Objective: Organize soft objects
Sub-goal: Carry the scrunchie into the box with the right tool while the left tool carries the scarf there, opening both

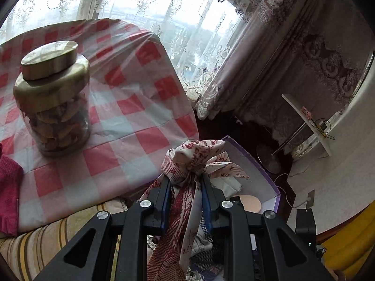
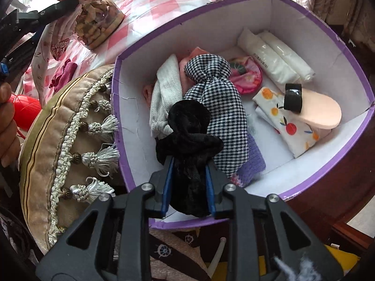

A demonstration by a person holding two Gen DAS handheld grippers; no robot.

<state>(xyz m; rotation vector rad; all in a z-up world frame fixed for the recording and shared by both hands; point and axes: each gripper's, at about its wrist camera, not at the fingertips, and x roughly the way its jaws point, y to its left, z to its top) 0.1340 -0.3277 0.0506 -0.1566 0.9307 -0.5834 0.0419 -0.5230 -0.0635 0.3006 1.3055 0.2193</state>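
Observation:
My left gripper (image 1: pixel 186 178) is shut on a red-and-white patterned scarf (image 1: pixel 199 157), held in the air above the purple box (image 1: pixel 269 175). My right gripper (image 2: pixel 188 161) is shut on a black velvet scrunchie (image 2: pixel 187 131) over the near part of the purple box (image 2: pixel 328 35). Inside the box lie a black-and-white checked cloth (image 2: pixel 218 107), a white ribbed cloth (image 2: pixel 166 91), a fruit-print cloth (image 2: pixel 286 121), white rolls (image 2: pixel 274 56), a pink pouch (image 2: pixel 246 75) and a peach sponge (image 2: pixel 321 110). The left gripper with the scarf also shows in the right wrist view (image 2: pixel 58 4).
A glass jar with a metal lid (image 1: pixel 54 93) stands on the red-checked tablecloth (image 1: pixel 140 117). A dark pink cloth (image 1: pixel 9 187) lies at the table's left edge. A tasselled cushion (image 2: pixel 65 140) sits left of the box. Curtains and a floor lamp (image 1: pixel 269 159) are behind.

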